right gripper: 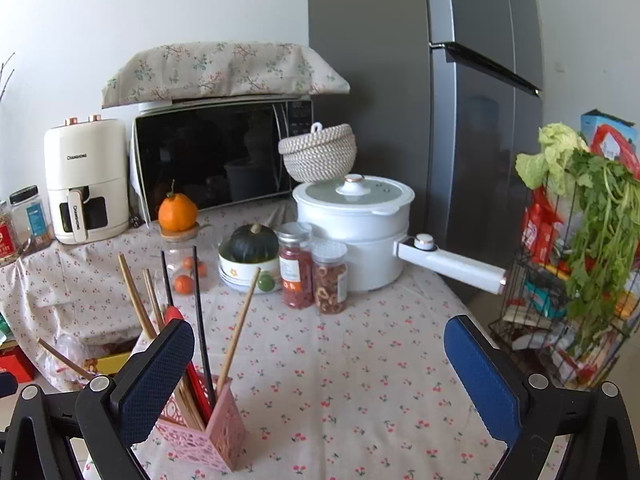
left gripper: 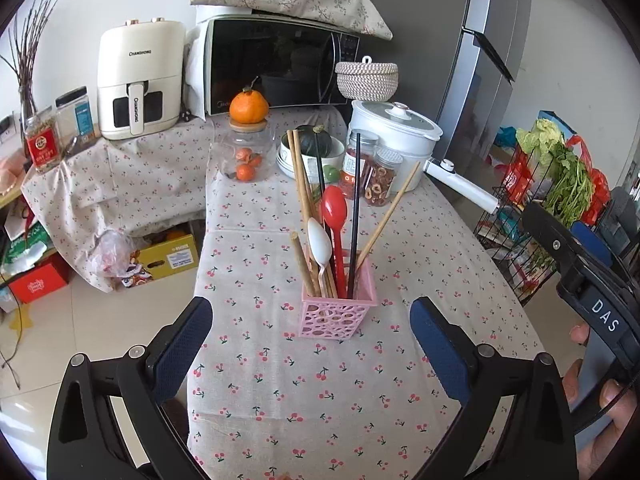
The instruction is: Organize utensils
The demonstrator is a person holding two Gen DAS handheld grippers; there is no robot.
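My landmark is the pink holder, standing upright on the cherry-print tablecloth. Everything I can see that counts as a utensil is already in it. Going left to right across its mouth: the wooden chopsticks at the left, then the white spoon, the red spoon, the black chopstick, and one more wooden chopstick leaning out to the right. No loose utensil lies on the cloth around the holder in either view, so I judge the sorting done, or very nearly.

My left gripper hovers just in front of the holder, jaws spread wide, nothing between them but bare cloth. My right gripper is just to the right of the holder, its left pad overlapping the chopsticks in view, jaws fully apart and empty. What is left, I think, is only to draw both hands away.
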